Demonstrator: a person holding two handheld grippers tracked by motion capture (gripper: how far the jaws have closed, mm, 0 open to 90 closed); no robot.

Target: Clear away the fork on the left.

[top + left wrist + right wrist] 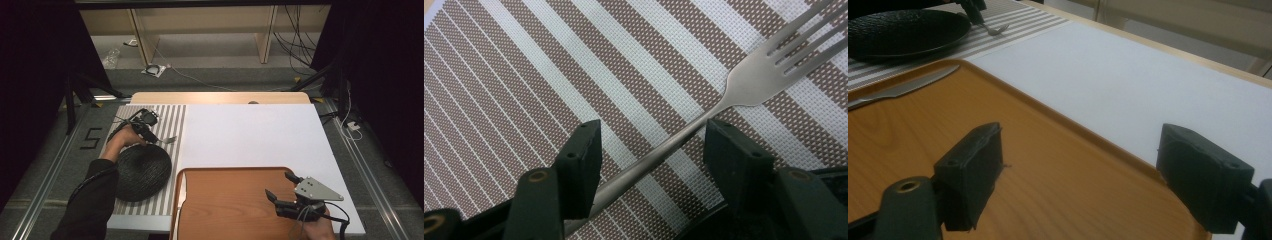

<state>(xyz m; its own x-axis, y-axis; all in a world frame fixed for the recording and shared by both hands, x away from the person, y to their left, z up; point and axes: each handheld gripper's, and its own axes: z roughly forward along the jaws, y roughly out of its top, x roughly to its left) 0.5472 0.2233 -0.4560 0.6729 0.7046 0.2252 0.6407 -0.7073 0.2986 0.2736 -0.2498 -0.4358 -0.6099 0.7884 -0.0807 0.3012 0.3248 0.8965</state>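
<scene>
A silver fork (749,80) lies on the striped placemat (170,115), tines pointing away from my left gripper (651,150). The fork's handle runs between the two black jaws, with a gap showing on each side, so the pads do not press it. In the high view the left gripper (152,134) sits at the far left, just above the black plate (142,170), with the fork (167,140) beside it. My right gripper (278,184) hovers open over the wooden tray (225,205), with nothing between its jaws.
A table knife (181,192) lies along the tray's left edge. A white mat (250,135) covers the table's middle and right. The right gripper view shows the tray's rim (1083,132), the knife (898,90), the black plate (903,30) and the fork (993,29).
</scene>
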